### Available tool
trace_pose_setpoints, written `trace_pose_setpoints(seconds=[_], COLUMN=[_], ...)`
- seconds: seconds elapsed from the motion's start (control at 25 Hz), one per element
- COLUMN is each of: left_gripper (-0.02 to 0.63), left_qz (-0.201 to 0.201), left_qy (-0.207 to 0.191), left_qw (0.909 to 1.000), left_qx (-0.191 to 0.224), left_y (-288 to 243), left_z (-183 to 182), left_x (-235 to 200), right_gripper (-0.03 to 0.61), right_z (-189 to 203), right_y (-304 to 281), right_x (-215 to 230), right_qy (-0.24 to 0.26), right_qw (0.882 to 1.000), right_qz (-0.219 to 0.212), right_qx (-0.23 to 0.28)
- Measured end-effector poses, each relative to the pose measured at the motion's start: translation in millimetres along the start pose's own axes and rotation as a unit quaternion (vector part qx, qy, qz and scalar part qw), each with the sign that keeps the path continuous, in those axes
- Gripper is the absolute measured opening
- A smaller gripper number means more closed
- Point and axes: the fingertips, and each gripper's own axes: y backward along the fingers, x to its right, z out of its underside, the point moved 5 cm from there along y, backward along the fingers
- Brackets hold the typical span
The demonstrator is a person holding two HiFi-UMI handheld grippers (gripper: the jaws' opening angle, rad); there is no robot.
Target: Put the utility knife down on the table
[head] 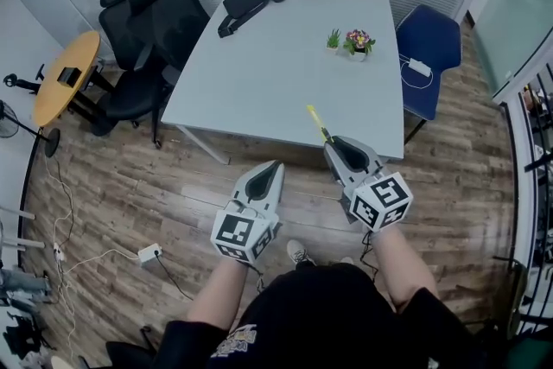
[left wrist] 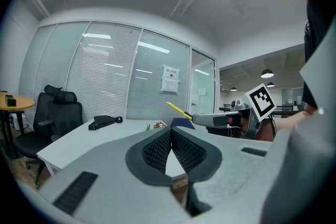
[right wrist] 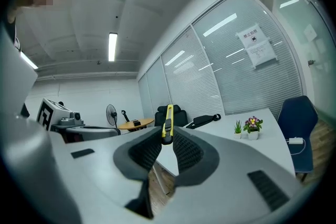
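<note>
The right gripper [head: 328, 139] holds the utility knife [head: 315, 121] by its dark end, its fingers [right wrist: 185, 150] closed on it. The yellow body sticks out past the tips and points toward the far side of the room. In the head view the knife hangs over the near edge of the white tabletop [head: 259, 78], up in the air and not touching it. In the right gripper view the knife [right wrist: 167, 122] stands nearly upright between the pads.

The left gripper [head: 277, 165] is just beside the right one, short of the tabletop's near edge and above the wooden floor [head: 130, 194]. Its fingers [left wrist: 157, 148] are pressed together at the tips with nothing between them.

On the far part of the tabletop lie a black bag [head: 249, 4] and two small potted plants [head: 352, 41] – one green, one flowering. A black office chair [head: 147, 30] stands at the left side and a blue chair [head: 429, 47] at the right.
</note>
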Motion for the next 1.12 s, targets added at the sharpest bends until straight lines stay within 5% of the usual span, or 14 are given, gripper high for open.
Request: trace_pose_setpoints(seconds=[0.48,1.12], left_gripper=[0.005,0.005], left_qz=[0.013,-0.003], left_qy=[0.021,0.027], left_qw=[0.9997,0.9996], left_qx=[0.002,-0.008], left_y=[-27.6,-135.4], left_z=[4.4,-0.3], left_x=[-30.9,-66.9], right_gripper=[0.069,0.069], right_z=[-3.7,-6.1], right_y=[-43.4,-118.2], right_x=[20.6,120.7], right_qy=[0.018,0.004], right_qw=[1.000,0.999], right_qz=[0.008,-0.011], right_qx=[-0.020,-0.047])
